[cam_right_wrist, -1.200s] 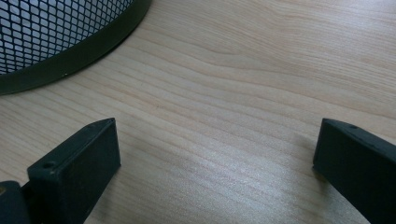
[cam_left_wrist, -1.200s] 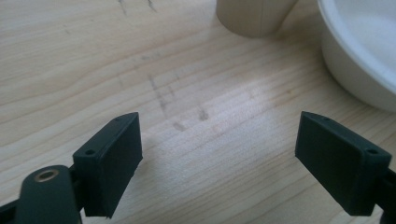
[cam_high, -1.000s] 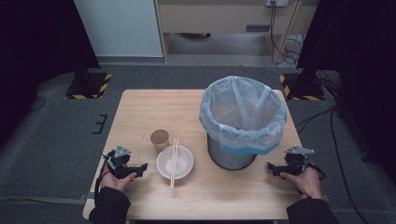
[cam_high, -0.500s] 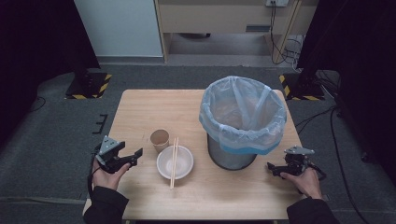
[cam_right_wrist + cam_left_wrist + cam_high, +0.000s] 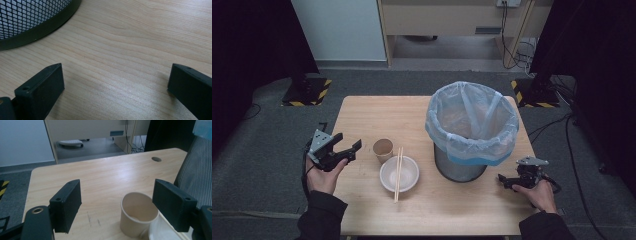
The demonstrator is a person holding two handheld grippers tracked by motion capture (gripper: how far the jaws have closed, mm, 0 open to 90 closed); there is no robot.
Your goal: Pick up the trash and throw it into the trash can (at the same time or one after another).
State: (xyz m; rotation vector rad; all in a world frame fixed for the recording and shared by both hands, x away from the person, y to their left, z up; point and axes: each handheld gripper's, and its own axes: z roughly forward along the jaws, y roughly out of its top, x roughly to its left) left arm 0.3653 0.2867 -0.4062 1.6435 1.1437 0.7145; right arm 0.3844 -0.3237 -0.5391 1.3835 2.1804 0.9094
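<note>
A brown paper cup point(image 5: 383, 149) stands upright on the wooden table point(image 5: 377, 112), beside a white bowl point(image 5: 399, 174) with a pair of chopsticks point(image 5: 398, 172) laid across it. My left gripper point(image 5: 348, 146) is lifted at the table's left edge, open, its jaws aimed at the cup point(image 5: 138, 213) a short way ahead. A mesh bin point(image 5: 472, 130) lined with a pale blue bag stands right of the bowl. My right gripper point(image 5: 504, 179) rests low on the table by the bin's base point(image 5: 35, 27), open, with nothing between its fingers.
A small round cable hole point(image 5: 156, 159) lies in the tabletop at the far side. Bare wood stretches behind the cup and in front of the bowl. Dark floor, a wooden cabinet and cables surround the table.
My left gripper has lifted off the table, swung leftward past the edge, then tilted up toward the cup. The right gripper has stayed put.
</note>
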